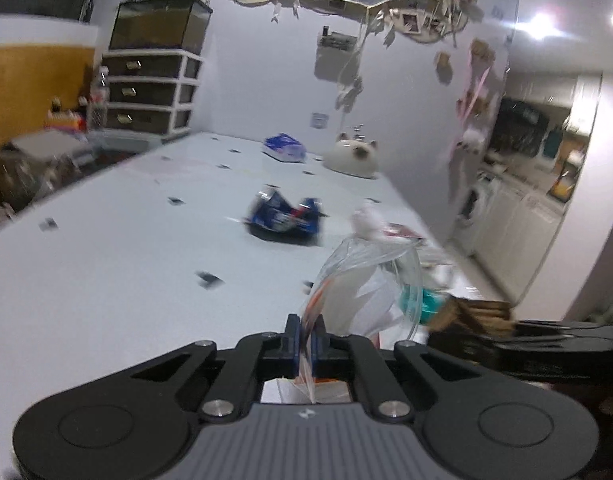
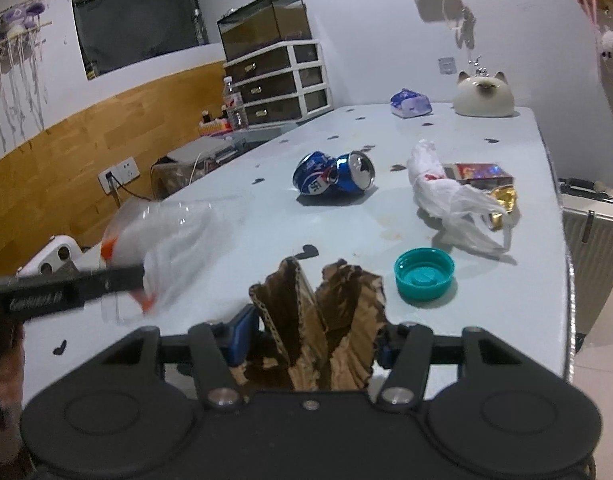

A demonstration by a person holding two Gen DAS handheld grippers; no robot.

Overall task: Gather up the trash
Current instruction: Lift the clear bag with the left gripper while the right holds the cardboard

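Clear plastic is being pinched between the pressed-together jaws of the left gripper [image 1: 304, 340]: this is the bag [image 1: 362, 284], hanging open-mouthed off the near left of the table [image 2: 486, 300] and serving, by judgement, as the trash receptacle. Its contents are not readable through the blur. The right gripper [image 2: 312, 340] is clamping a torn piece of cardboard [image 2: 322, 320] between partly spread jaws, holding it above the near table edge, just beside the bag.

Progress, as judged: the task is sitting at an early-to-middle stage. One item is being carried; none can be confirmed as bagged. Still lying on the table are the crushed blue can [image 2: 334, 176] at centre, the teal cap [image 2: 424, 274] near the cardboard, a crumpled white bag [image 2: 446, 200] touching a gold wrapper [image 2: 502, 200], and a small box [image 2: 482, 172] behind them. A blue packet [image 2: 410, 103] and a cat figure [image 2: 483, 96] are standing at the far end; whether these count as trash cannot be told.

Clearance: the centre and left of the tabletop are lying open, giving free approach to the can. The right-hand items are sitting near the right table edge, beyond which a suitcase [image 2: 594, 240] is standing; a reach there is calling for care. The grippers are working close together, so the cardboard transfer is leaving little margin.
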